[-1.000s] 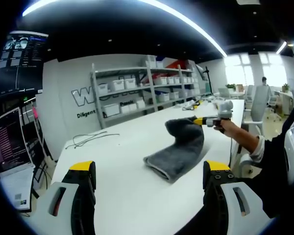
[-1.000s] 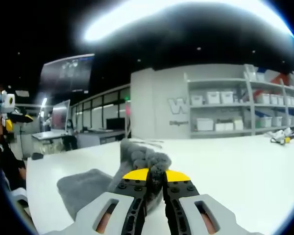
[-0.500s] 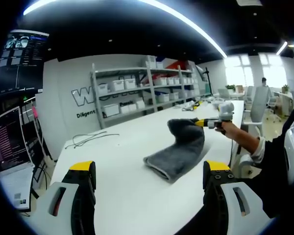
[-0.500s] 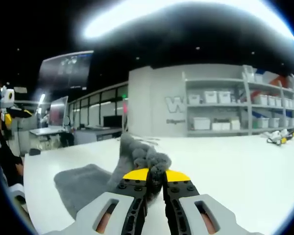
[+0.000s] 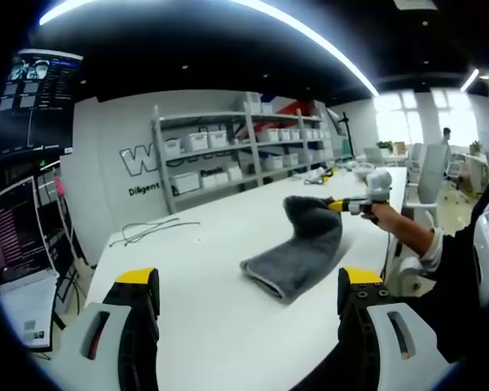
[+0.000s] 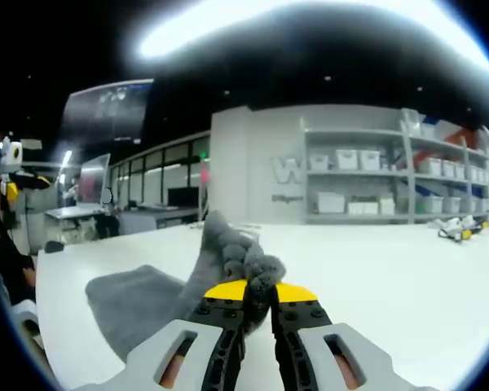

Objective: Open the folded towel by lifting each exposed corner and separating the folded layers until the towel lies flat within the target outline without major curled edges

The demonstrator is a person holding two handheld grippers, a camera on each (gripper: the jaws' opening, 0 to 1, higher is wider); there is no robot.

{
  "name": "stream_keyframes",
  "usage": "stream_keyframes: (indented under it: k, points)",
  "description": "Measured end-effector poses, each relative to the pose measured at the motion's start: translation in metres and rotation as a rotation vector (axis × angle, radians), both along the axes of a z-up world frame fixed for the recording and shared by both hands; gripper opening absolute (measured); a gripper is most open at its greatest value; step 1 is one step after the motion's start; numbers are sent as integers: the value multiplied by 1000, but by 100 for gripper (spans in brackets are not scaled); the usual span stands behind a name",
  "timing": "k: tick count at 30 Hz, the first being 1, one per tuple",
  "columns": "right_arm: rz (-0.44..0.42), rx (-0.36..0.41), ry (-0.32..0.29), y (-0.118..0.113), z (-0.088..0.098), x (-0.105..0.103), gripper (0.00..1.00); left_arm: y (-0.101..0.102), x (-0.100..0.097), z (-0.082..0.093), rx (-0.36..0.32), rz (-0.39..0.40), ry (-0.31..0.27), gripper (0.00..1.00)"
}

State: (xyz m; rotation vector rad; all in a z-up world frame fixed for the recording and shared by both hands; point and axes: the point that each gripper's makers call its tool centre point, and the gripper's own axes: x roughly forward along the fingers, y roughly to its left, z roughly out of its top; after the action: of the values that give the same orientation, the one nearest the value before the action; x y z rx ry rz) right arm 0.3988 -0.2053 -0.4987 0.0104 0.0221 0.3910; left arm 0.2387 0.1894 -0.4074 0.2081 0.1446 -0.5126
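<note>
While the left gripper (image 5: 246,303) hangs with fingers spread wide and empty, the grey towel (image 5: 297,255) lies on the bench (image 5: 187,301) ahead, between them, its long axis rising rightward to the right gripper (image 5: 348,205). In the right gripper view, that gripper (image 6: 260,295) pinches the towel's (image 6: 143,297) raised corner, cloth trailing left; it is nearer.

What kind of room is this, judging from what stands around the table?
Probably an office or lab workspace: metal shelves holding white storage bins, computer monitors, office chairs near bright windows, and a long white table.
</note>
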Motion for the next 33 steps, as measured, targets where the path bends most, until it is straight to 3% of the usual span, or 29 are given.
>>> stream_keyframes:
  k: [8,26,33]
  points:
    - [-14,1,13,-6,-6,-6,7,8,1,1,-13,31,3,90]
    - [-36,2,36,-10,-19,-20,7,5,0,-1,-4,26,11,91]
    - [-43,8,42,-18,-20,-16,7,5,0,-1,2,22,12,91]
